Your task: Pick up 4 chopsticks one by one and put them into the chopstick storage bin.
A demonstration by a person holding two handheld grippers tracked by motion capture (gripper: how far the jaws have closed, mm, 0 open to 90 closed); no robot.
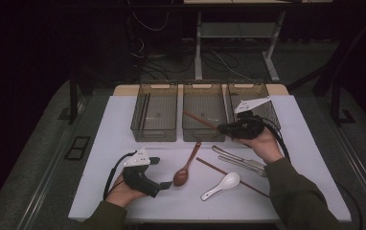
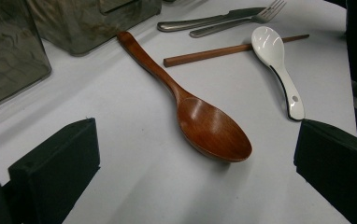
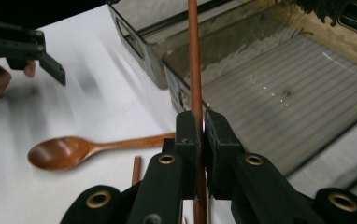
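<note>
Table: white top. Three bins: smoky grey, see-through, ribbed floors. Wooden spoon: glossy reddish brown. Chopstick in the right gripper: same reddish brown; second chopstick on the table matches. Soup spoon: white with a dark edge. Fork and knife: silver metal. Grippers: black, pale grey top plates. Sleeves: olive green.

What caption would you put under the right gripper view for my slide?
Right gripper pinching a wooden chopstick above the middle bin.
</note>
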